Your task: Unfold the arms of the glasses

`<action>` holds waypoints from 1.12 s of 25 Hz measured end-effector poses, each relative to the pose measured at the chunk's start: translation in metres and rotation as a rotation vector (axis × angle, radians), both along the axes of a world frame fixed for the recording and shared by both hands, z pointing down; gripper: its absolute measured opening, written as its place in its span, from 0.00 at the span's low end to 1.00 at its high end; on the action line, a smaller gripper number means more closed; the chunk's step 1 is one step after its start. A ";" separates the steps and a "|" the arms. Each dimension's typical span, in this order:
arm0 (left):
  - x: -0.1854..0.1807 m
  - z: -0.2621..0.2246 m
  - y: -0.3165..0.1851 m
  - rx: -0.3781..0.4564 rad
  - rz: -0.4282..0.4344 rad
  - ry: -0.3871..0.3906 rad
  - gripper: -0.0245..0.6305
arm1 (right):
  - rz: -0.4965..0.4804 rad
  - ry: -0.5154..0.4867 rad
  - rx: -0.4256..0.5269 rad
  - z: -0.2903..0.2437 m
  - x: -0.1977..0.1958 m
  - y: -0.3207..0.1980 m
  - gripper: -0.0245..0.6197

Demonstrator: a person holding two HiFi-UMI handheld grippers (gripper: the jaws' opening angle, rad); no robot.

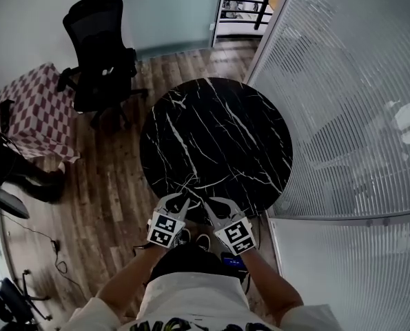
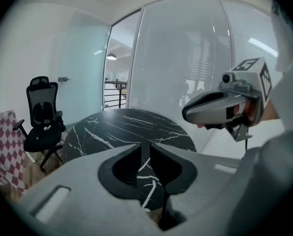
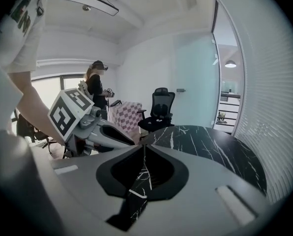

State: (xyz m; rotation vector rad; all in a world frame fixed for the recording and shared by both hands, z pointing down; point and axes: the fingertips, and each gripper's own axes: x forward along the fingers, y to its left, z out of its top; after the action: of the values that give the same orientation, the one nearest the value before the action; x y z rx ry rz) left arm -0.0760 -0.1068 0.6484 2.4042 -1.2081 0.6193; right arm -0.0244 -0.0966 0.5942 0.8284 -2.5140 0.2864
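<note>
No glasses show in any view. The round black marble table [image 1: 218,136] has nothing on it. Both grippers hang side by side over its near edge, pointing at the tabletop. My left gripper [image 1: 185,197] has its jaws a narrow slit apart with nothing between them; in its own view [image 2: 144,149] the marble top [image 2: 121,127] lies ahead. My right gripper [image 1: 206,203] has its tips meeting in a thin line [image 3: 144,149] and holds nothing. Each gripper view catches the other gripper's marker cube [image 2: 254,77] [image 3: 70,109].
A black office chair [image 1: 98,47] stands beyond the table on the left, next to a checkered cloth-covered piece [image 1: 39,109]. A glass wall with blinds [image 1: 342,81] runs close along the table's right side. A person [image 3: 94,85] stands far off by the windows.
</note>
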 end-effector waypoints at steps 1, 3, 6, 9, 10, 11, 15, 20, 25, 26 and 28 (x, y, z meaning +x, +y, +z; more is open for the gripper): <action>-0.001 0.011 -0.004 -0.017 0.006 -0.021 0.13 | -0.002 0.009 -0.006 0.009 -0.001 -0.004 0.06; -0.001 0.033 -0.009 -0.051 0.018 -0.055 0.13 | -0.005 0.029 -0.024 0.027 -0.003 -0.010 0.06; 0.000 0.062 -0.018 -0.083 0.036 -0.094 0.13 | -0.011 0.064 -0.063 0.050 -0.007 -0.018 0.06; -0.001 0.092 -0.021 -0.133 0.041 -0.130 0.13 | -0.023 0.101 -0.098 0.076 -0.012 -0.025 0.06; -0.001 0.100 -0.023 -0.143 0.045 -0.142 0.13 | -0.027 0.113 -0.109 0.085 -0.013 -0.027 0.06; -0.001 0.107 -0.026 -0.149 0.049 -0.156 0.13 | -0.031 0.124 -0.119 0.092 -0.014 -0.029 0.06; -0.006 0.134 -0.037 -0.176 0.057 -0.225 0.13 | -0.050 0.152 -0.148 0.112 -0.019 -0.033 0.06; -0.008 0.167 -0.050 -0.231 0.082 -0.295 0.13 | -0.050 0.144 -0.166 0.125 -0.023 -0.036 0.06; -0.003 0.193 -0.055 -0.282 0.118 -0.349 0.15 | -0.043 0.132 -0.168 0.125 -0.021 -0.036 0.06; -0.004 0.196 -0.057 -0.288 0.115 -0.353 0.15 | -0.040 0.135 -0.175 0.125 -0.020 -0.036 0.06; -0.006 0.199 -0.060 -0.294 0.109 -0.357 0.15 | -0.037 0.142 -0.197 0.125 -0.018 -0.033 0.06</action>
State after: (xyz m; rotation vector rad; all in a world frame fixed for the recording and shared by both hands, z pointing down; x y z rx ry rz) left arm -0.0821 -0.1672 0.8478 2.1784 -1.0303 1.2112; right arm -0.0428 -0.1298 0.7196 0.6982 -2.3223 0.4390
